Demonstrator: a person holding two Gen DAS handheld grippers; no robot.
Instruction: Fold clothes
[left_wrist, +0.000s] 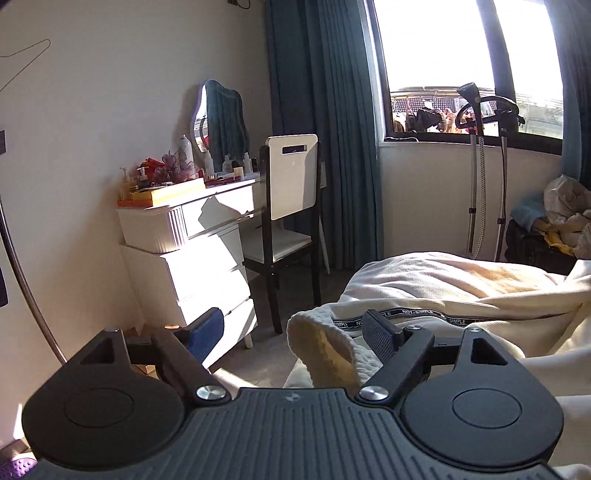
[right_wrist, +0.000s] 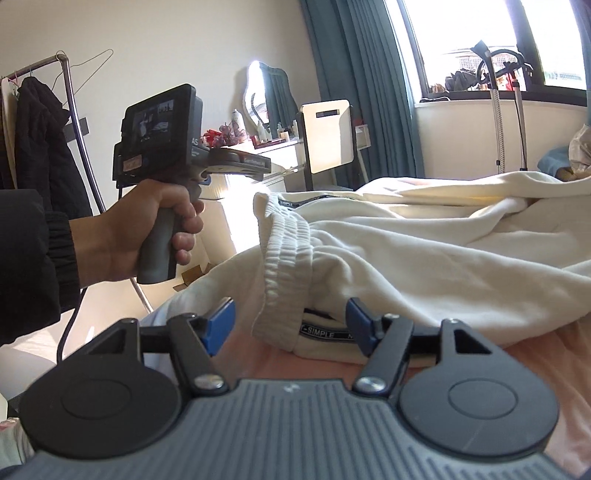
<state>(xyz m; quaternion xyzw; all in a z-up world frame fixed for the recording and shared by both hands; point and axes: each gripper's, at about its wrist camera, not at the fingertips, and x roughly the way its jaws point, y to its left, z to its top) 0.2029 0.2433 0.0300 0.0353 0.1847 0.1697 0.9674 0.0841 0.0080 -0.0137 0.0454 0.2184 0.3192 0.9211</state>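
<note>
Right now both grippers stand spread, with nothing pinched between their pads. The left gripper (left_wrist: 295, 332) points over the edge of the bed toward a white dresser (left_wrist: 207, 266) and a chair (left_wrist: 291, 206); its left pad hangs over the floor gap, while its right pad (left_wrist: 382, 334) sits just beside the cream trousers (left_wrist: 424, 280). A ribbed waistband fold (left_wrist: 321, 350) lies between the two pads, touching neither as far as can be told.

The right gripper (right_wrist: 291, 326) is also wide open — the blue fingers (right_wrist: 221, 325) stand on either side of the trousers' gathered waistband (right_wrist: 284, 251), which droops down between them without being clamped. A black printed band (right_wrist: 321, 334) (the lettering reads "SIMPLE") shows on the cloth just inside the right finger. The cream trousers (right_wrist: 424, 251) lie rumpled across the bed, on a pinkish sheet (right_wrist: 535, 369), stretching away toward the window (right_wrist: 498, 40).

In the right wrist view a hand (right_wrist: 147, 229) in a dark sleeve grips the handle of the left gripper's body, held above the bed's near corner. Behind it a clothes rail (right_wrist: 70, 96) carries a dark jacket (right_wrist: 40, 140), and teal curtains (right_wrist: 365, 92) hang beside the window.
</note>
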